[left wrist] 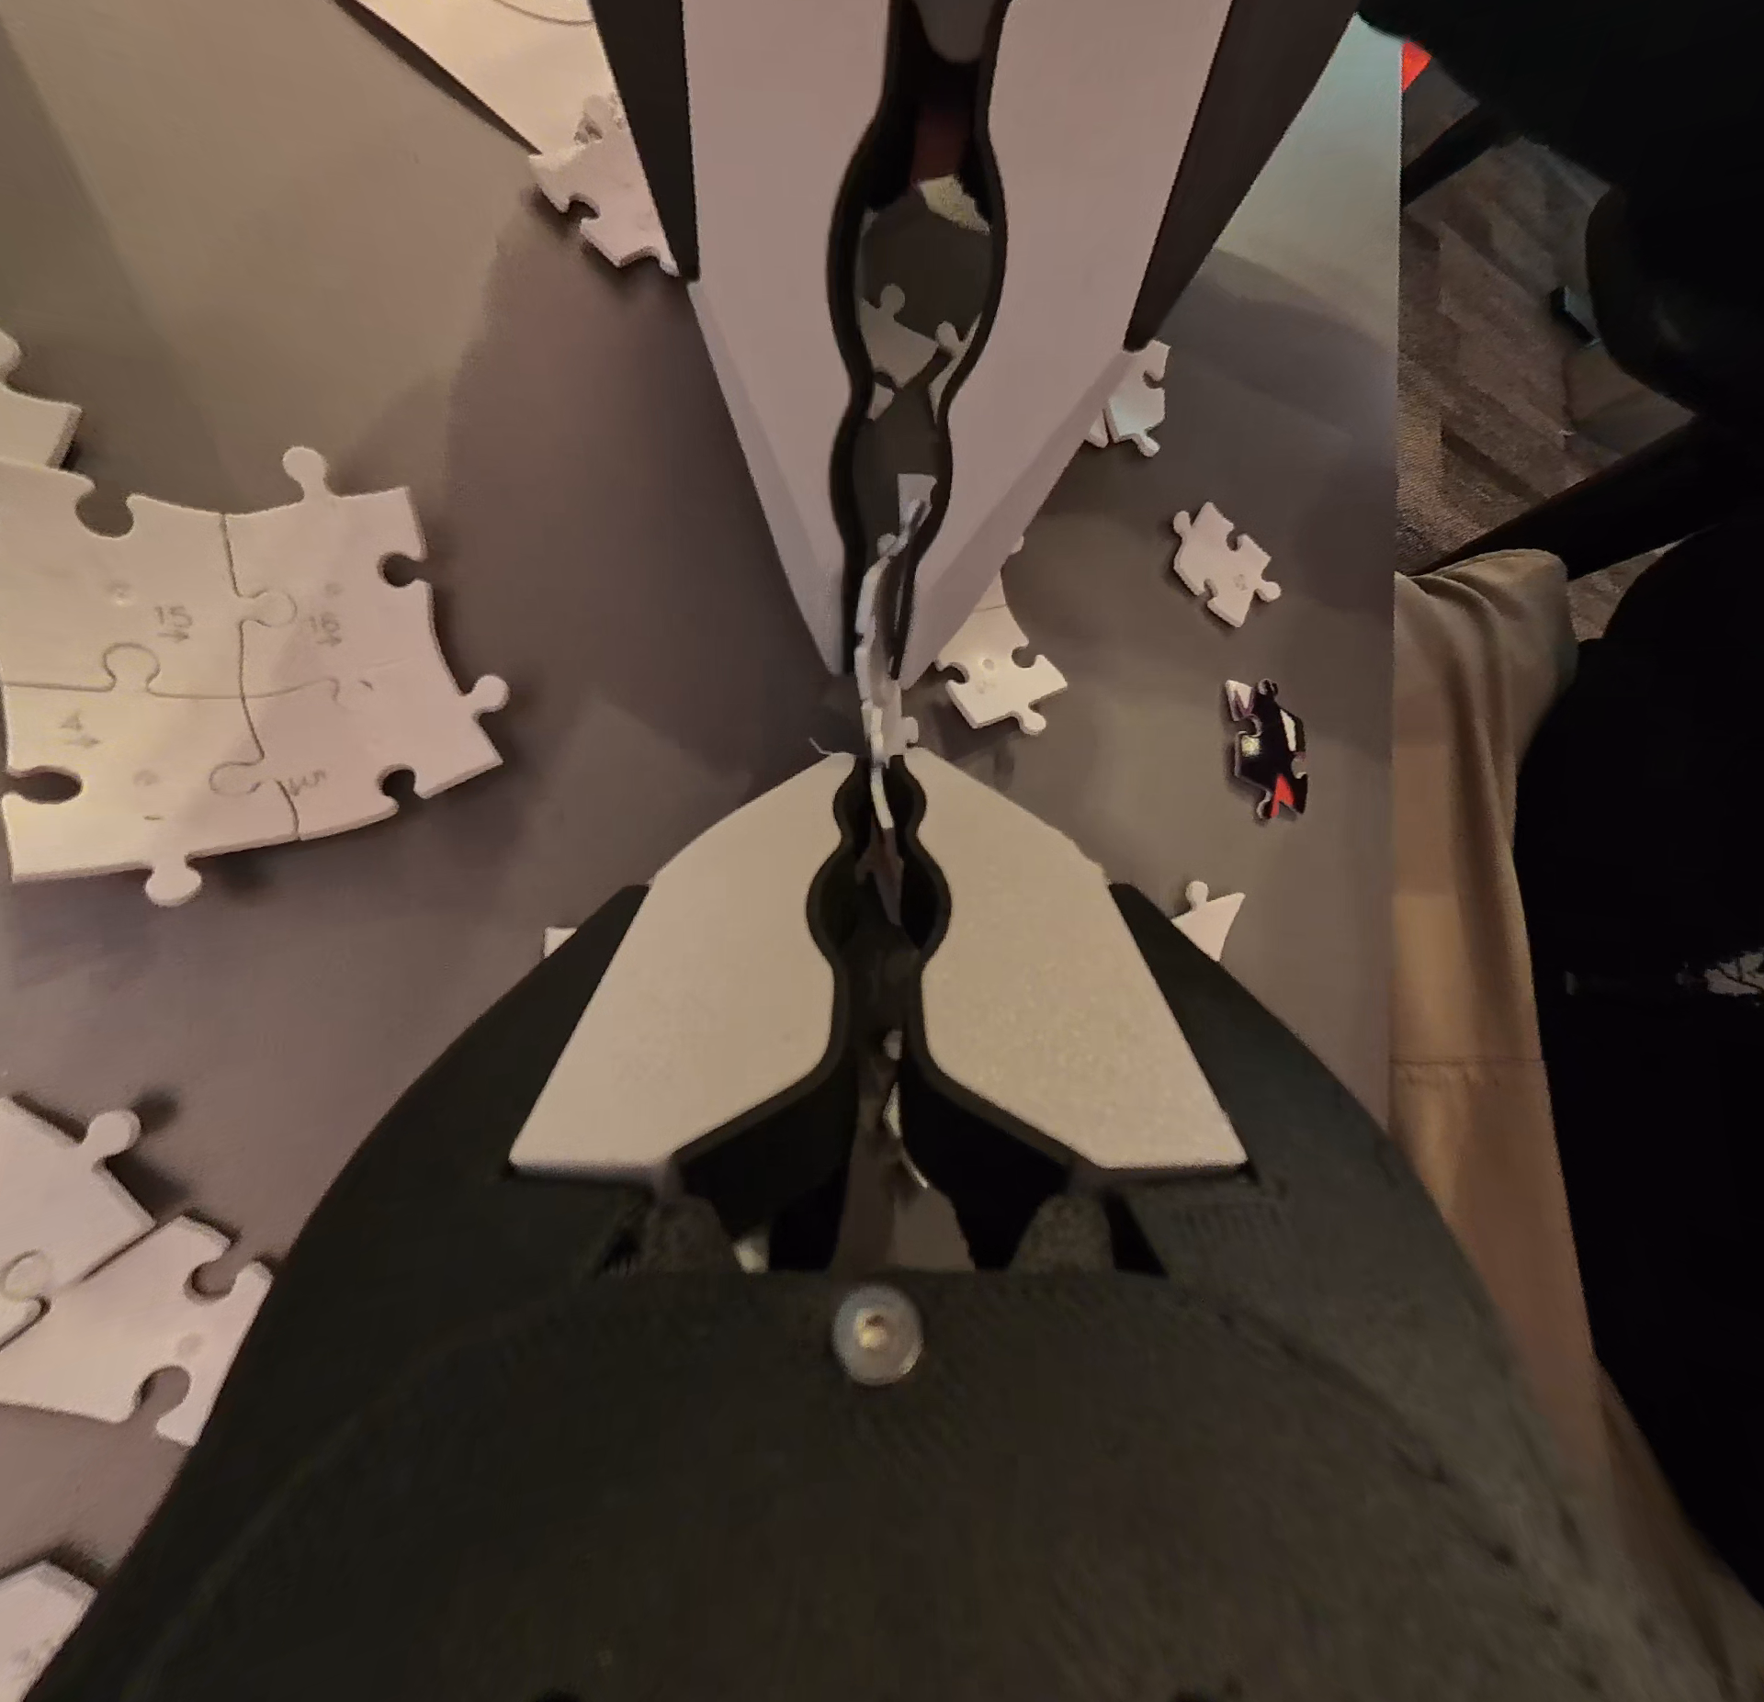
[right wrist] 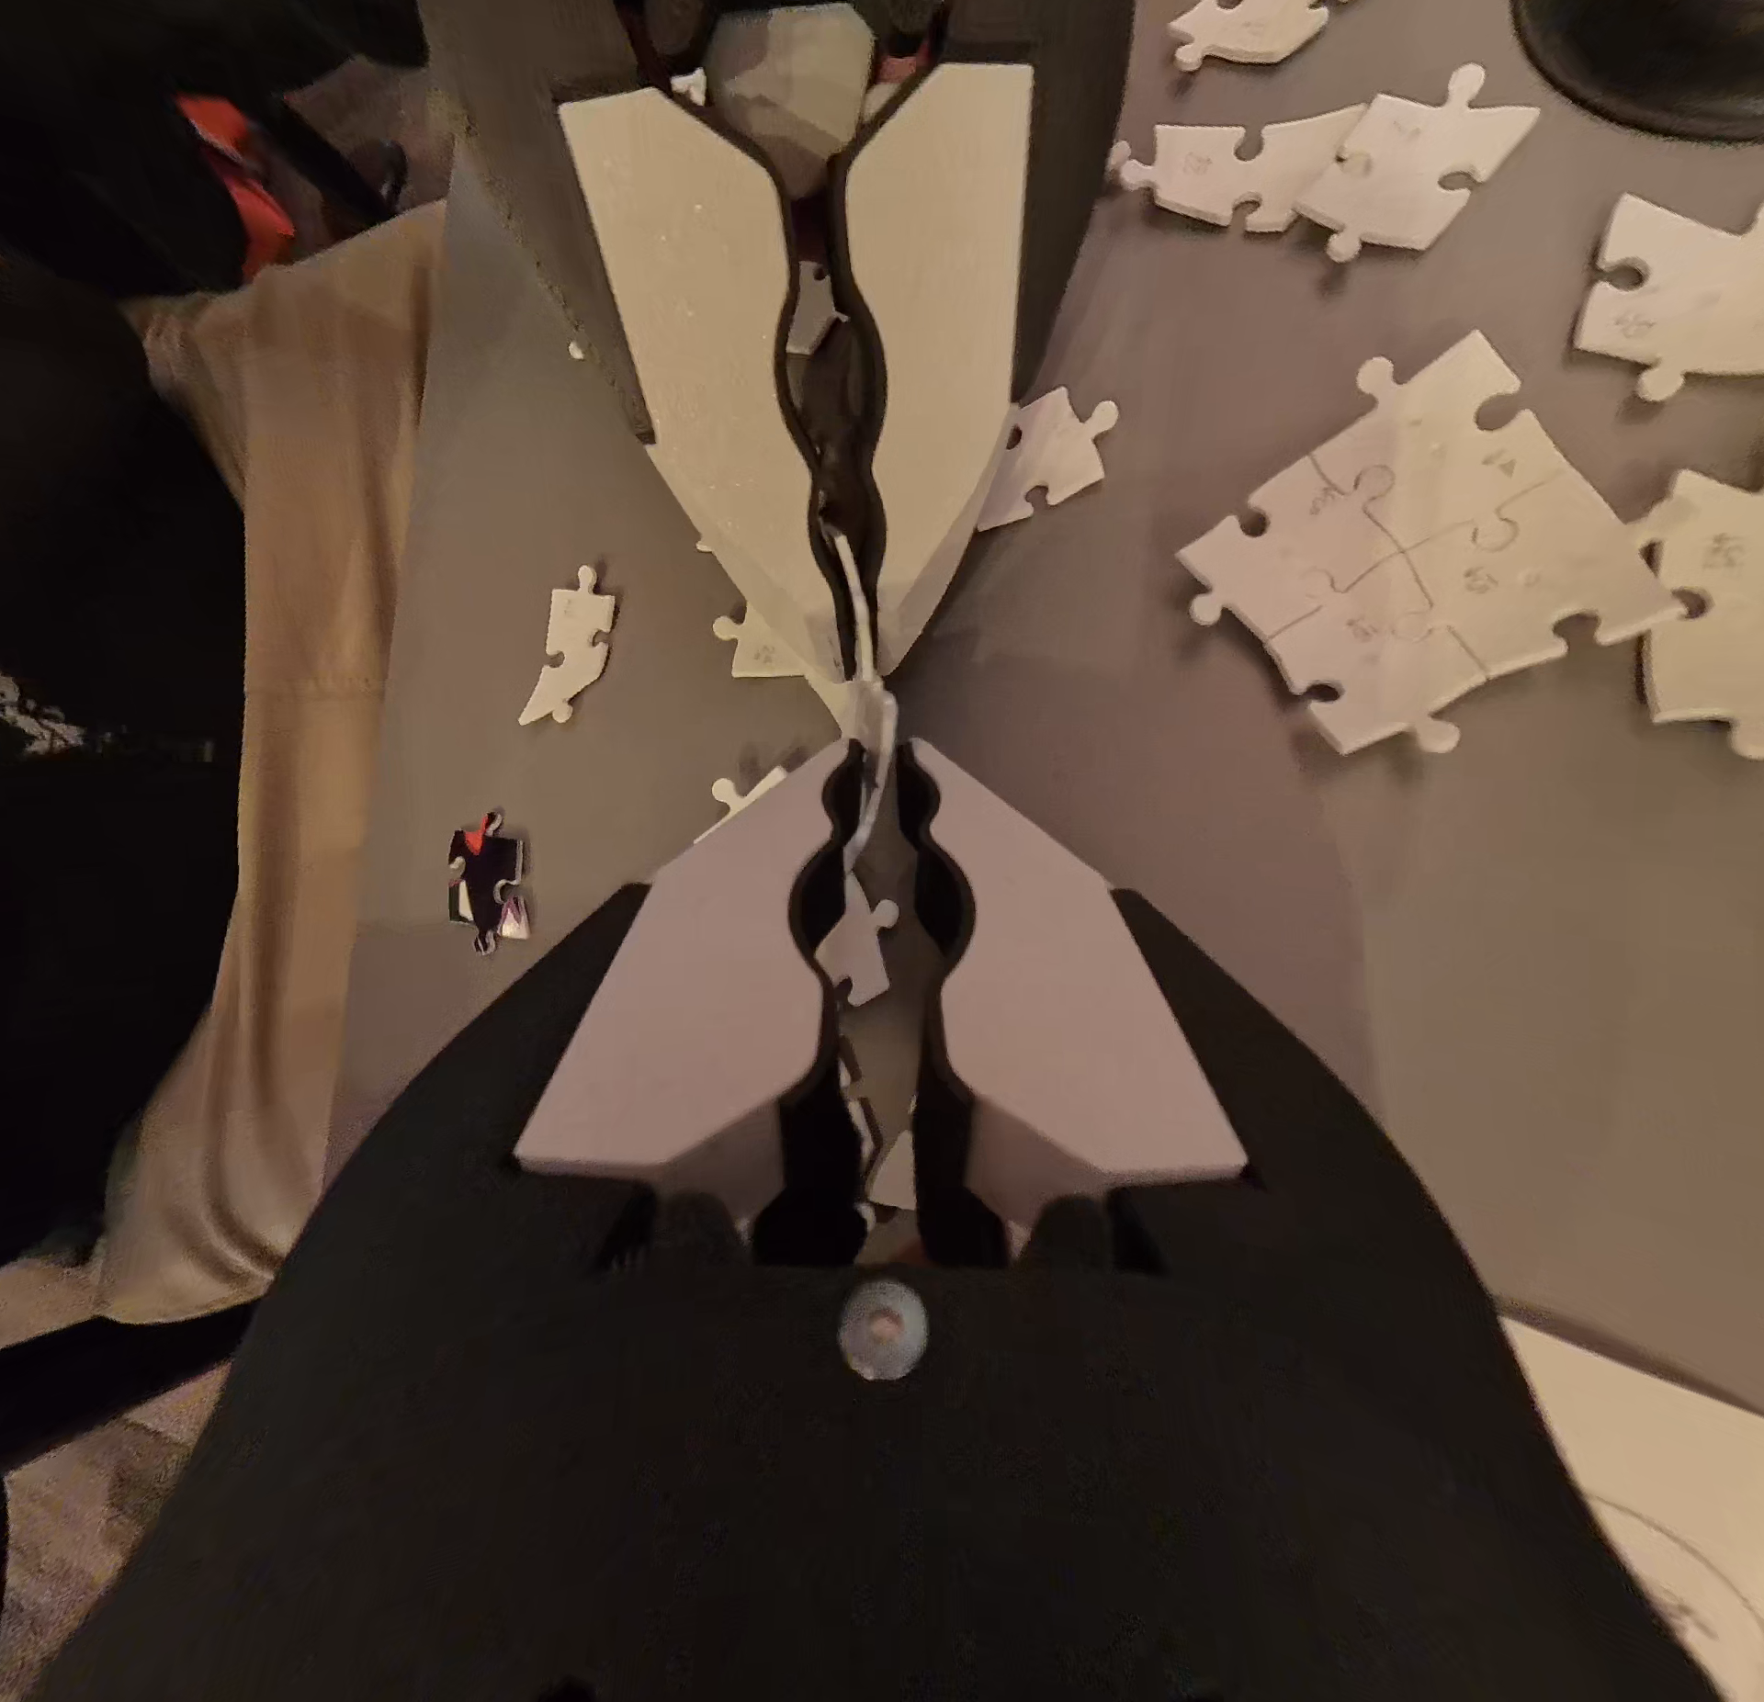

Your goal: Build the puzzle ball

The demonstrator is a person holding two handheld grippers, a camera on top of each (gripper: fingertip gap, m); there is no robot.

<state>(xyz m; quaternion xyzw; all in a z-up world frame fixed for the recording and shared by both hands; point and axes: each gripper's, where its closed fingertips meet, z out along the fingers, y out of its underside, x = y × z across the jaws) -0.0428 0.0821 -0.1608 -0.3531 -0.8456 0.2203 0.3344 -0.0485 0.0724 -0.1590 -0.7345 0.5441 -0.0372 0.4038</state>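
My two grippers meet tip to tip above the grey table point(left wrist: 592, 473). In the left wrist view my left gripper point(left wrist: 876, 778) comes from below, and my right gripper point(left wrist: 873, 668) comes from above. Both are shut on thin white puzzle pieces point(left wrist: 883, 716) seen edge-on, which touch or overlap between the tips. In the right wrist view my right gripper point(right wrist: 878, 750) is below and my left gripper point(right wrist: 859, 673) above, with the white pieces point(right wrist: 873, 702) between them. I cannot tell whether the pieces are interlocked.
A joined patch of white pieces point(left wrist: 239, 673) point(right wrist: 1422, 559) lies flat on the table. Several loose white pieces point(left wrist: 1222, 564) and one dark printed piece point(left wrist: 1270, 750) point(right wrist: 487, 878) lie around. A paper sheet point(left wrist: 458, 24), a dark round object point(right wrist: 1642, 24) and beige fabric point(left wrist: 1470, 940) border the table. The dark round object point(right wrist: 1642, 24) is about equally far from each gripper, around 15 cm.
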